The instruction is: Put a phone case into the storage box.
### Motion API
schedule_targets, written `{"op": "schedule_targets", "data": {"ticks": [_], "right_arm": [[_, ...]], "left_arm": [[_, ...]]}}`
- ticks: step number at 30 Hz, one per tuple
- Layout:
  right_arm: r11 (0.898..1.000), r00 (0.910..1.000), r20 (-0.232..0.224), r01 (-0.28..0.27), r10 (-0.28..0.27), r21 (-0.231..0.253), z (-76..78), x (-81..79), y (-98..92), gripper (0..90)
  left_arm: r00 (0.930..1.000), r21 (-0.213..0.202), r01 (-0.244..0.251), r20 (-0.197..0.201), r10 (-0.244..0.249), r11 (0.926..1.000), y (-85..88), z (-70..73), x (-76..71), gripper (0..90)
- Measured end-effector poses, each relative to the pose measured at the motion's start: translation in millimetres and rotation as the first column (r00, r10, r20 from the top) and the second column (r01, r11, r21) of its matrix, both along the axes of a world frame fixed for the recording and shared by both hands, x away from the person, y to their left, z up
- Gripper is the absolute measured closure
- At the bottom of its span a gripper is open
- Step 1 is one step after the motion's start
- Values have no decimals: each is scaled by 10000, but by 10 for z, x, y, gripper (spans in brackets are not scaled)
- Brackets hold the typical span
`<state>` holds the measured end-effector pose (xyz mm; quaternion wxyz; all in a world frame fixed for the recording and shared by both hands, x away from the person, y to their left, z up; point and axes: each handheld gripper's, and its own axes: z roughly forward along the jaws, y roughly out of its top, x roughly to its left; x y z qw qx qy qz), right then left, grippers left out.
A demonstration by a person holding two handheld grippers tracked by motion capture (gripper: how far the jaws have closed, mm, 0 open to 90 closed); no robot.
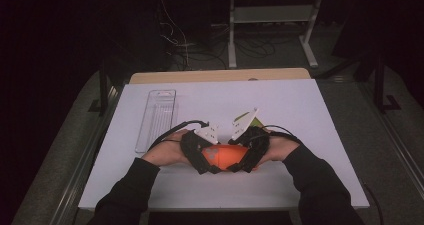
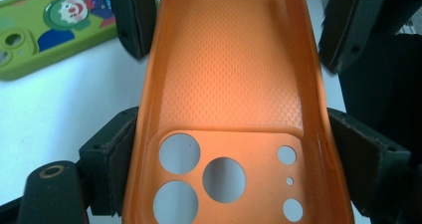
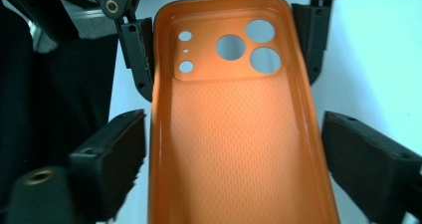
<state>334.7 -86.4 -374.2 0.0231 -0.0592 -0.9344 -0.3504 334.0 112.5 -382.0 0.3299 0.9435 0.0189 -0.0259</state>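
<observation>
case (image 1: 225,156): near the worktop's (image 1: 300,115) front edge, between both grippers
tray (image 1: 157,119): left, behind the case
second case (image 2: 50,30): on the worktop, beside it

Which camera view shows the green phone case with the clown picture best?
The left gripper view: the green phone case lies on the white table at the upper left, its clown print and camera holes clear. In the high view only a small green edge peeks from behind the grippers' grey plates.

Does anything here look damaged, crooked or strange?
Nothing looks damaged. The orange phone case is intact, and the left hand-held gripper clamps its camera-hole end. In the right gripper view, the right hand-held gripper stands with a gap on one side. A green cartoon case lies flat on the table.
</observation>
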Motion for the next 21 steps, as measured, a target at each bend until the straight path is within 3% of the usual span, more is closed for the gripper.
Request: {"op": "schedule_targets", "data": {"ticks": [3,6,7,13,15,18,21], "right_arm": [[9994,9995,28,313,-314,170,26,24,-55,47],[9971,9973,106,719,-722,260,48,48,-119,40],[9960,9963,106,847,-850,283,55,55,-145,40],[9795,9803,52,1970,-1974,418,98,82,-305,31],[9733,9743,176,2234,-2246,522,102,95,-364,26],[9574,9589,210,2811,-2830,659,104,111,-461,26],[9280,9315,-201,3636,-3632,812,114,88,-530,27]], "left_arm": [[9998,233,-138,178,133,9996,25,-4,15,159],[9993,178,-344,154,341,9993,42,-5,17,159],[9980,88,-620,141,619,9980,56,-5,15,159],[9935,240,-1109,291,1102,9935,118,14,39,159],[9887,59,-1497,132,1496,9887,136,6,36,159],[9815,37,-1910,152,1910,9816,162,16,46,159],[9735,-27,-2287,81,2287,9735,184,20,38,159]]}}
